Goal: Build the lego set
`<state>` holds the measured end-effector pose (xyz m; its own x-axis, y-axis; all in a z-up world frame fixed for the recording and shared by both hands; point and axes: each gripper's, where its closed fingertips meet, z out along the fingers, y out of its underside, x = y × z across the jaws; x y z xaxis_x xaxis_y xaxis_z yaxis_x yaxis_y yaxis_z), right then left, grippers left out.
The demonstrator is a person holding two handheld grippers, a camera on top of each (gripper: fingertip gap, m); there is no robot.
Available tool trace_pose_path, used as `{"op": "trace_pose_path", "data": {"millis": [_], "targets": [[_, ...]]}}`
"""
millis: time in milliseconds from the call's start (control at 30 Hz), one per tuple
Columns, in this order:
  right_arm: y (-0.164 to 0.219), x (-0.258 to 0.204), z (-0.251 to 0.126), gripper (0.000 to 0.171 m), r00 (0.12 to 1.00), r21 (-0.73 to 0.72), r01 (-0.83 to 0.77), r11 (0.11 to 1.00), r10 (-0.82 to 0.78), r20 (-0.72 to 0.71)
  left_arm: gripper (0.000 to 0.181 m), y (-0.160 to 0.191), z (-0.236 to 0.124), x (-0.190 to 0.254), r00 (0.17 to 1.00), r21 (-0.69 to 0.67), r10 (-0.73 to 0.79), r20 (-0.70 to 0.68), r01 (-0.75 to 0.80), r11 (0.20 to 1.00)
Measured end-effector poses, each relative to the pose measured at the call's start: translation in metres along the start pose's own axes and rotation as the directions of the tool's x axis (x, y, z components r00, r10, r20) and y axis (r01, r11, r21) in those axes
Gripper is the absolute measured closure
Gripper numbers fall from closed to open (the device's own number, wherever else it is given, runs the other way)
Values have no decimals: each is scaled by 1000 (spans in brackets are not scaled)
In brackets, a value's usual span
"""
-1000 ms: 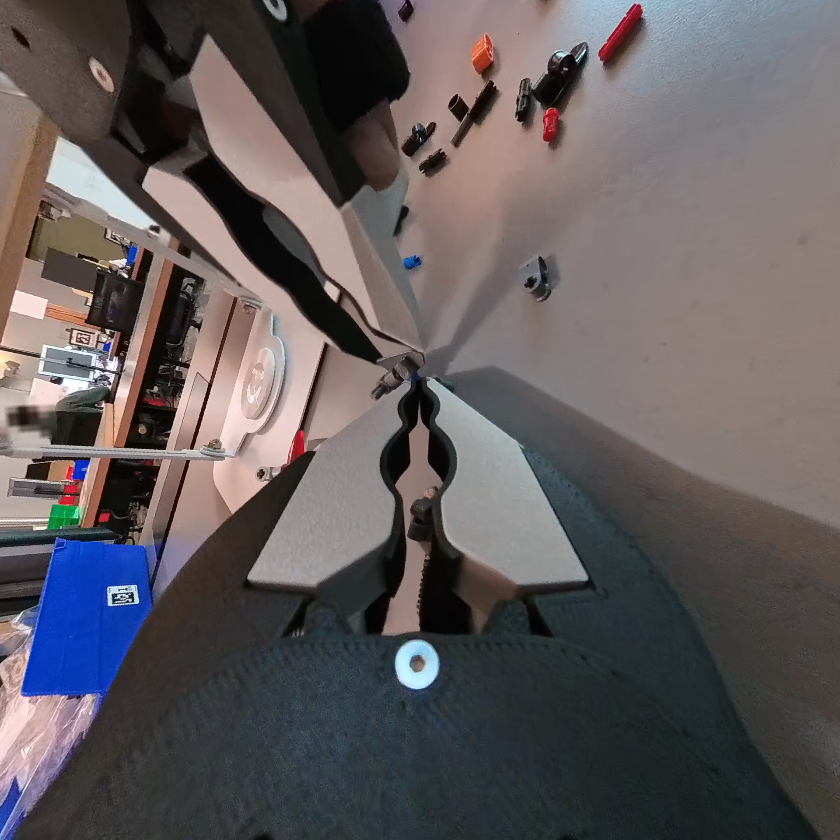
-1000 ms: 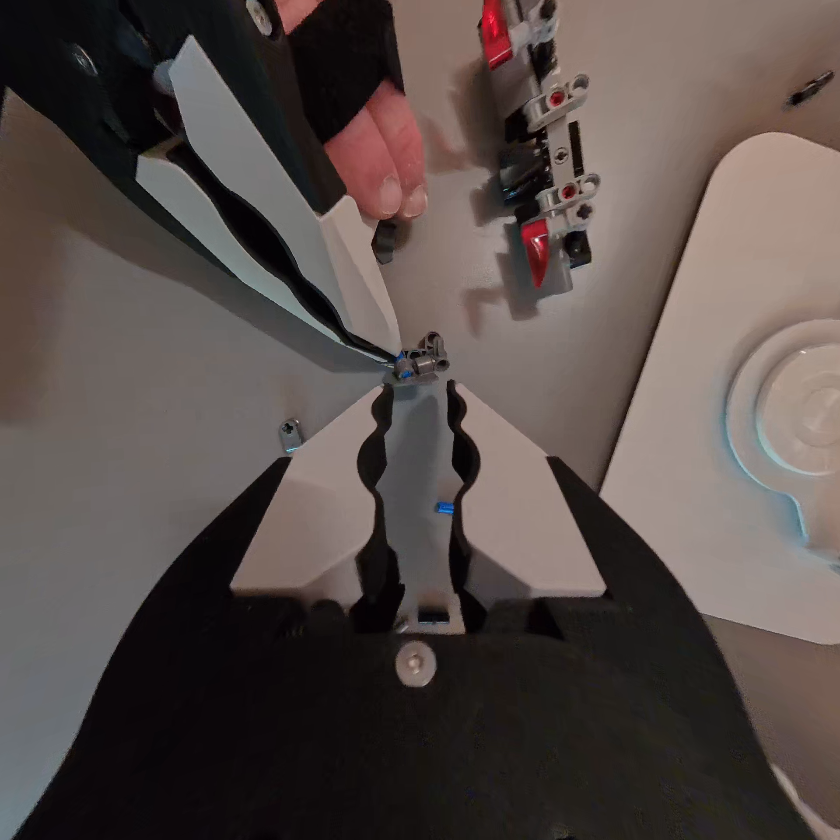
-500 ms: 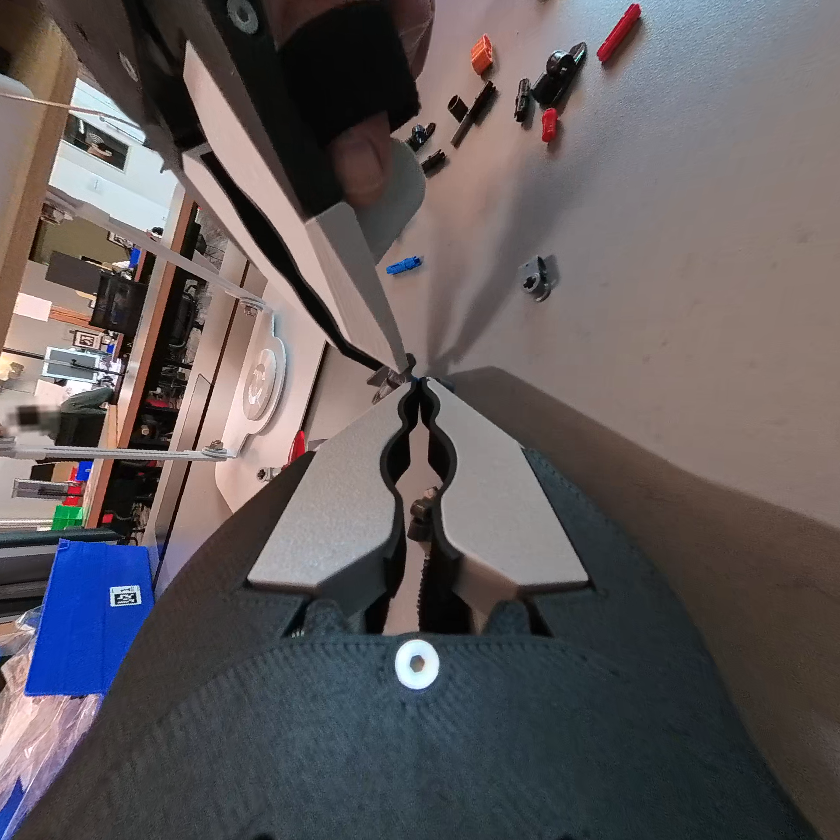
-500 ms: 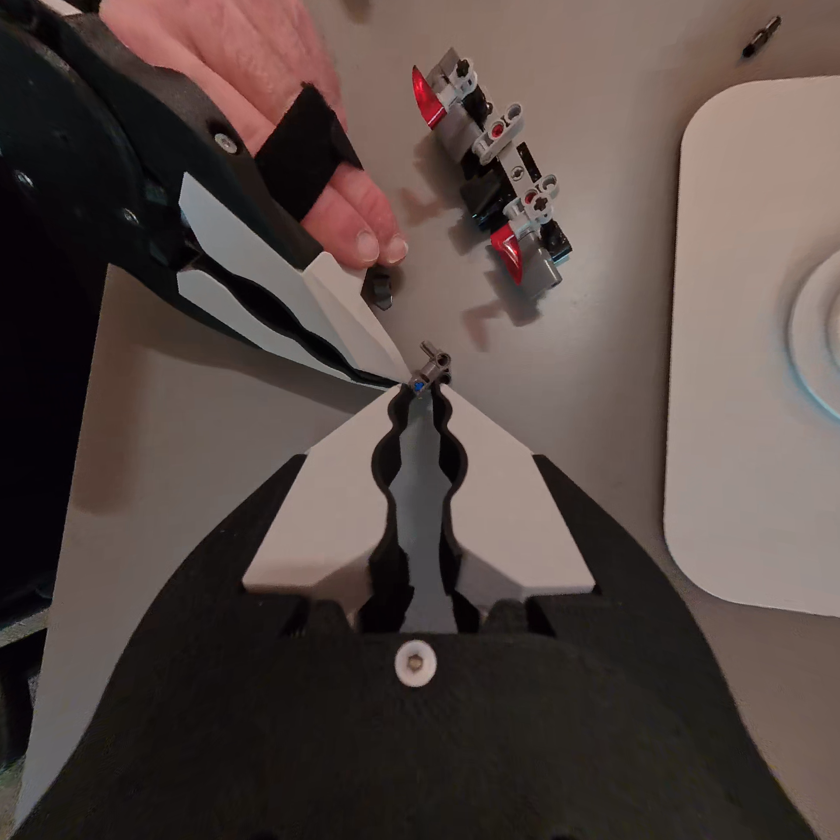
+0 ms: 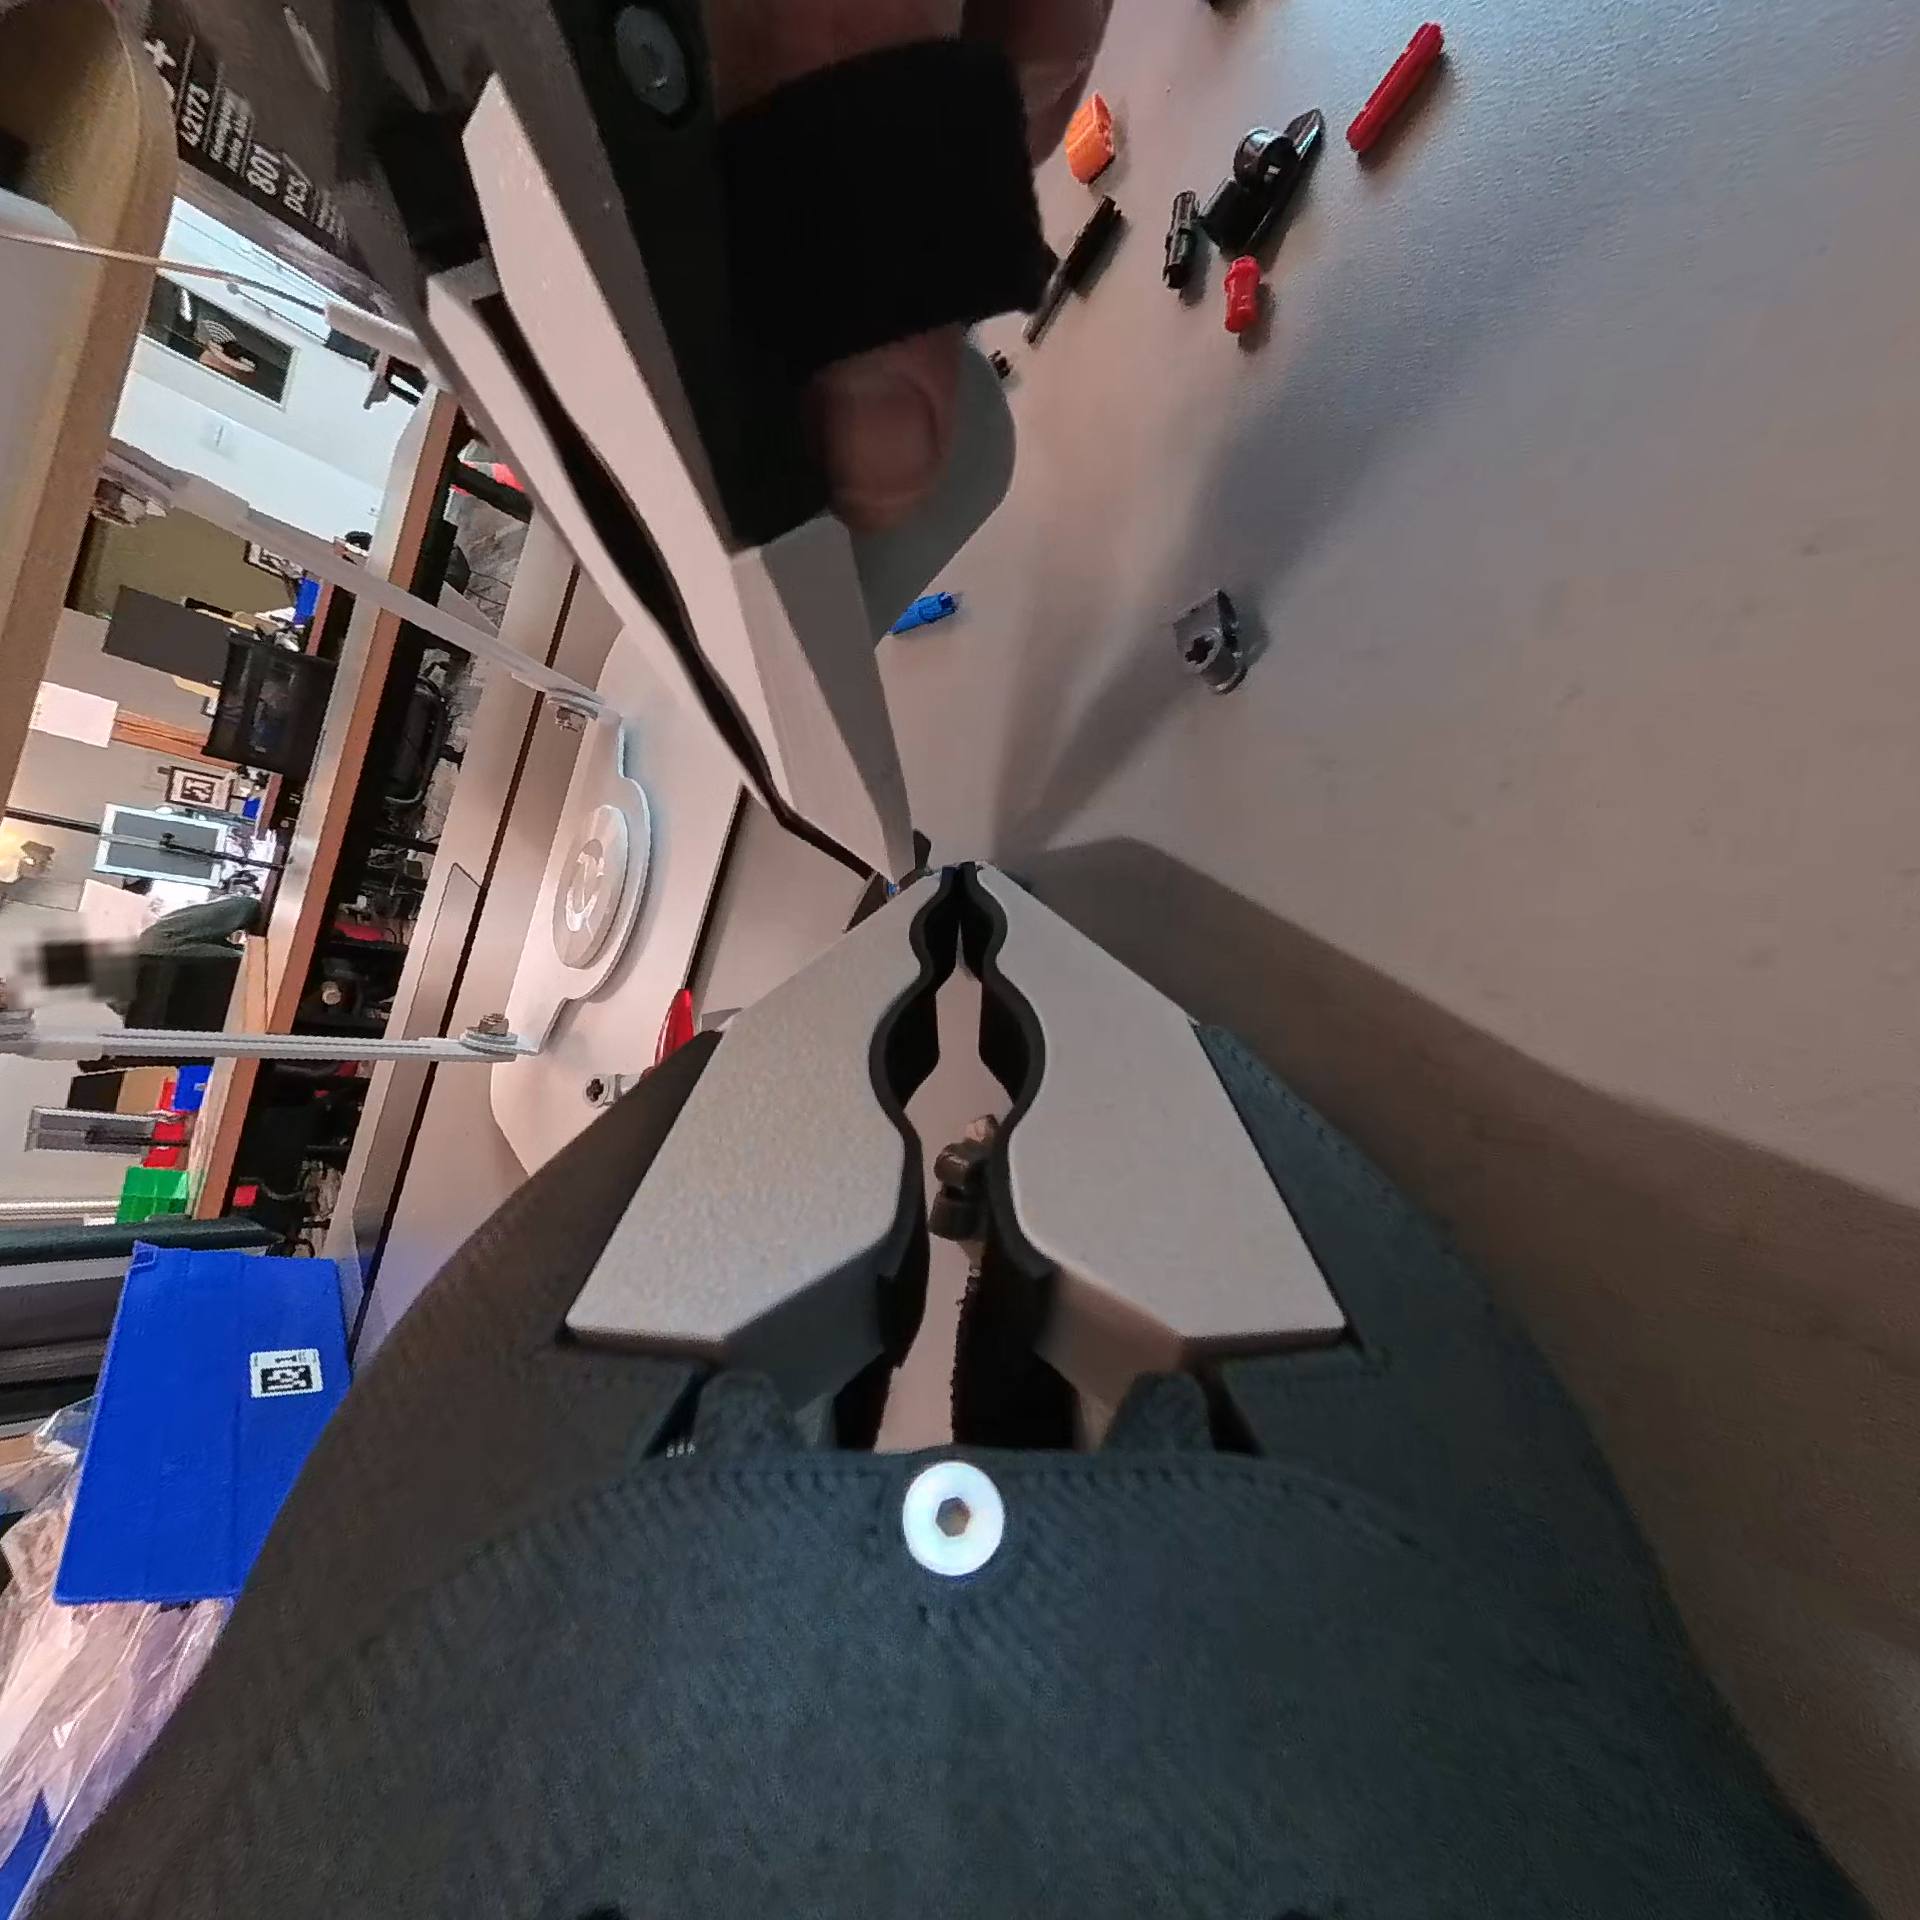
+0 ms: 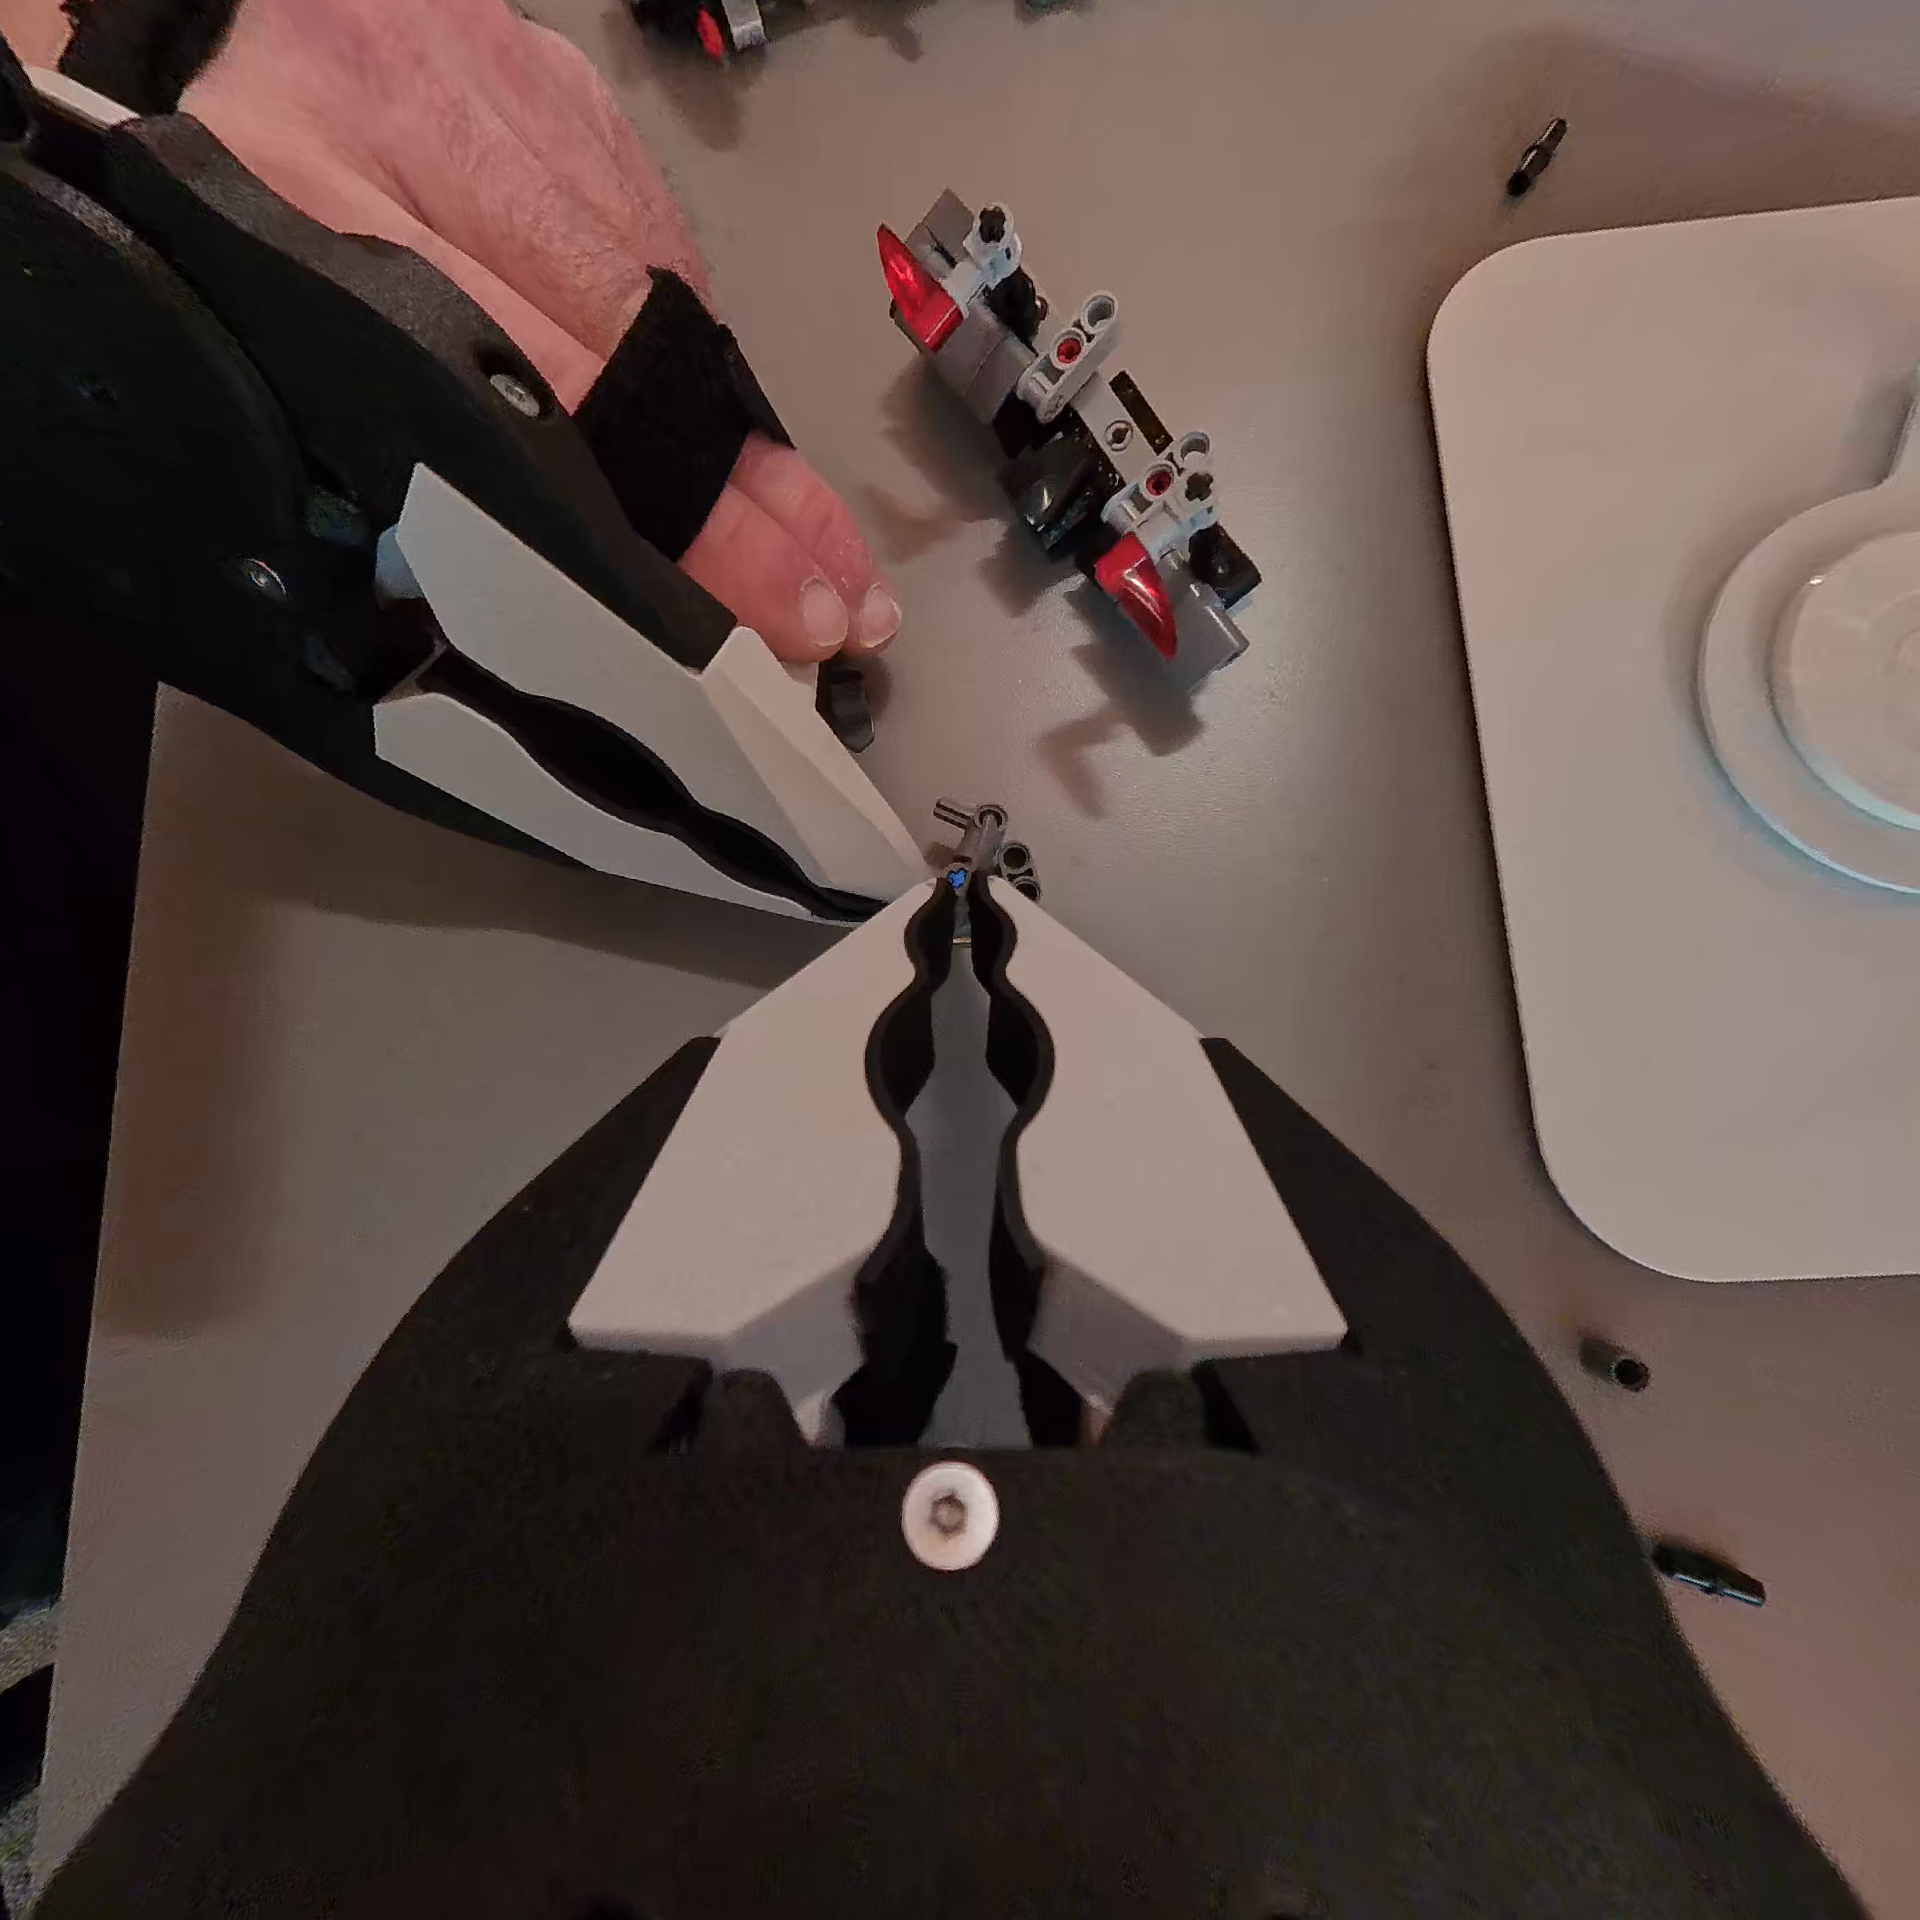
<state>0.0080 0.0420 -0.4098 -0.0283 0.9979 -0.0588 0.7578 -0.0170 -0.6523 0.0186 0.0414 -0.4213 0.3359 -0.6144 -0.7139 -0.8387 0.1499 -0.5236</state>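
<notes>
A small grey connector with a blue pin (image 6: pixel 975 844) is held above the grey table where the two grippers' tips meet. My right gripper (image 6: pixel 961 883) is shut on it, and the connector sticks out past its tips. My left gripper (image 6: pixel 883 902) comes in from the left, shut, with its tip at the same piece. In the left wrist view my left gripper (image 5: pixel 961 873) is shut and the right gripper (image 5: pixel 891 847) comes down from the upper left; the piece is almost hidden there. A partly built grey, black and red model (image 6: pixel 1070 436) lies on the table beyond.
A white board (image 6: pixel 1662 935) with a round raised part lies on the right. Black pins (image 6: pixel 1616 1371) lie near it. Loose parts lie on the table: a blue pin (image 5: pixel 925 613), a grey connector (image 5: pixel 1210 644), an orange piece (image 5: pixel 1091 135), a red axle (image 5: pixel 1392 88). Less than 4 cm separates the two grippers' tips.
My right gripper was open a second ago and has shut on the small connector at the left gripper's tip. The right wrist view has pulled back and turned, so the model now lies farther off.
</notes>
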Motion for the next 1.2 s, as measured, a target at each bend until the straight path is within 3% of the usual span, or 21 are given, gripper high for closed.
{"op": "trace_pose_path", "data": {"millis": [267,1200], "targets": [[1,-1,-2,171,1000,76,-17,997,17,4,181,-2,1,1,1000,4,8,1,-8,1000],[5,3,-2,171,1000,126,-30,992,30,8,181,-3,4,1,999,5,-17,-32,17,1000]]}}
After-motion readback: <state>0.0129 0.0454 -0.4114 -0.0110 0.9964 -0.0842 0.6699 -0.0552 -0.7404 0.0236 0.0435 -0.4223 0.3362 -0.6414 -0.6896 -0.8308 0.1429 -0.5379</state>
